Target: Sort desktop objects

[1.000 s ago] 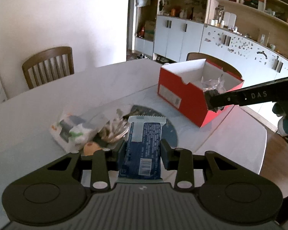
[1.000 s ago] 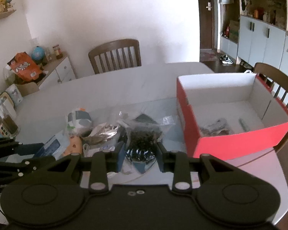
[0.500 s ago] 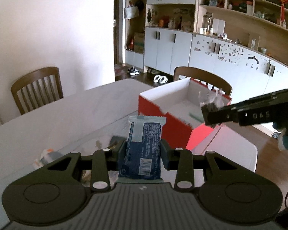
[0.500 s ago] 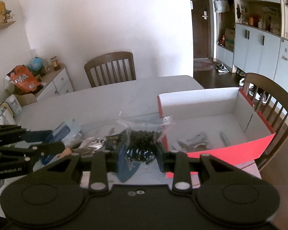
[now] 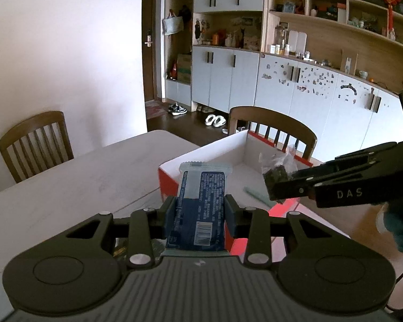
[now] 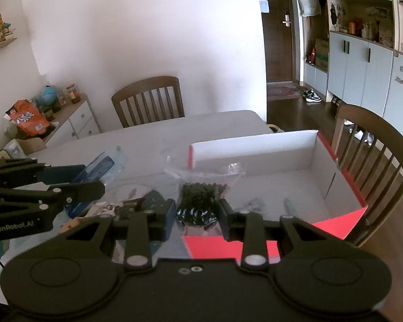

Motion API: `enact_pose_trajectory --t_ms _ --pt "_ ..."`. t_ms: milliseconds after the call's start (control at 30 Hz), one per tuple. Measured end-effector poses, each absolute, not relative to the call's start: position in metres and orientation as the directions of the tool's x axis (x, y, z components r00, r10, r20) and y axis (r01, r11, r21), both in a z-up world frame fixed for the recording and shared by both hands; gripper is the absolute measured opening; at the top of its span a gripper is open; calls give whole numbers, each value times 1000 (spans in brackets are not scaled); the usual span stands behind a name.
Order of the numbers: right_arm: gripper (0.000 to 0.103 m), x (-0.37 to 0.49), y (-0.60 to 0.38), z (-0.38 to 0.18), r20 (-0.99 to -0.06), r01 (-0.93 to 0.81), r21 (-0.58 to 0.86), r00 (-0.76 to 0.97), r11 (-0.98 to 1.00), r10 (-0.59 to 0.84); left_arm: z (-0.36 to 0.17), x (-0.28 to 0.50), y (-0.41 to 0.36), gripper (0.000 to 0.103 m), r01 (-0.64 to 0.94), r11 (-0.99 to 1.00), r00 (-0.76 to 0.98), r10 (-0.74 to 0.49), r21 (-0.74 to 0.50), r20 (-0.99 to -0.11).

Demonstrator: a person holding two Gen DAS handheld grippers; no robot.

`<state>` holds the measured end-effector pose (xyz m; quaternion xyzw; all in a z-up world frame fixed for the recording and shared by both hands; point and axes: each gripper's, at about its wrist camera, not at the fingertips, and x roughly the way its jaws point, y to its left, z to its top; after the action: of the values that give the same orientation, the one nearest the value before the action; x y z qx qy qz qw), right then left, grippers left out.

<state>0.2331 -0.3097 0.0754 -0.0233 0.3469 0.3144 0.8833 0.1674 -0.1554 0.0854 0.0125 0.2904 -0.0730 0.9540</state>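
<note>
A blue packet is pinched in the left claw, a bag of dark bits in the right claw. If either is let go before the red box, it could be dropped outside.

Snack bar print illegible, box contents blurred

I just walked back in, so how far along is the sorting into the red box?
Partly done. The red box already holds a crumpled clear wrapper and a thin stick-like item. In hand: the left gripper clamps a blue snack packet, and the right gripper clamps a clear bag of dark bits, both near the box. Left: the pile of wrappers on the table.
</note>
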Motion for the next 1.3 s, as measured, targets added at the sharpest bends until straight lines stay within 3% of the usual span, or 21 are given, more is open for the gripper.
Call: enact_pose_trajectory --t_ms 467,1300 --pt "33 287 -349 66 -647 -568 147 564 810 513 79 227 -196 36 152 988 806 -124 -1 -578" --pt "33 365 -358 15 -738 -584 32 533 811 413 20 333 -230 36 252 960 692 -91 122 -716"
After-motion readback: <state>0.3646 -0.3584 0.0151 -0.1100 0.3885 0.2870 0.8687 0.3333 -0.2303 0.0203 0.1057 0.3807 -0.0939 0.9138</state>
